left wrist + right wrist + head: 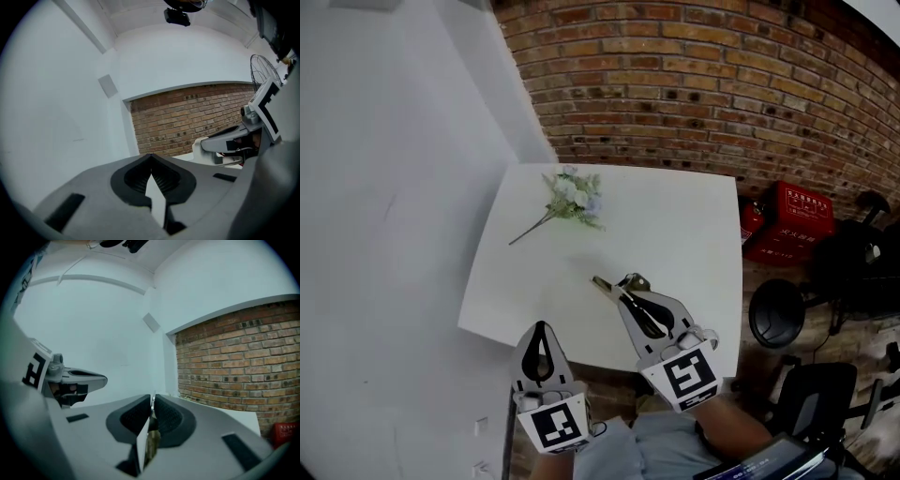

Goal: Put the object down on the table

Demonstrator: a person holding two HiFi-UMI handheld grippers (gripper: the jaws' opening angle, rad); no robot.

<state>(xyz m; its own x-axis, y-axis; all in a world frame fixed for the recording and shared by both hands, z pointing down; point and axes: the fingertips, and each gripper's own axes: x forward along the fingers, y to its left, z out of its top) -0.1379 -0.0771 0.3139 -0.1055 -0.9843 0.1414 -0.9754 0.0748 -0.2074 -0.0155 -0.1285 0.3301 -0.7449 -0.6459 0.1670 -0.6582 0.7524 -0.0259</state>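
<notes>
My right gripper (625, 288) hovers over the near part of the white table (684, 230), shut on a thin metal and olive-coloured object (603, 284) whose end pokes out to the left past the fingertips. In the right gripper view the object (151, 442) shows as a narrow strip pinched between the dark pads (168, 416). My left gripper (541, 328) hangs at the table's near edge, to the left of the right one. Its jaws meet at the tips with nothing between them (151, 158). What kind of tool the object is I cannot make out.
A small bunch of pale artificial flowers (573, 198) lies on the table's far left part. A white wall (384, 187) runs along the left, a brick wall (694, 75) behind. Red crates (794, 220) and black chairs (776, 314) stand right of the table.
</notes>
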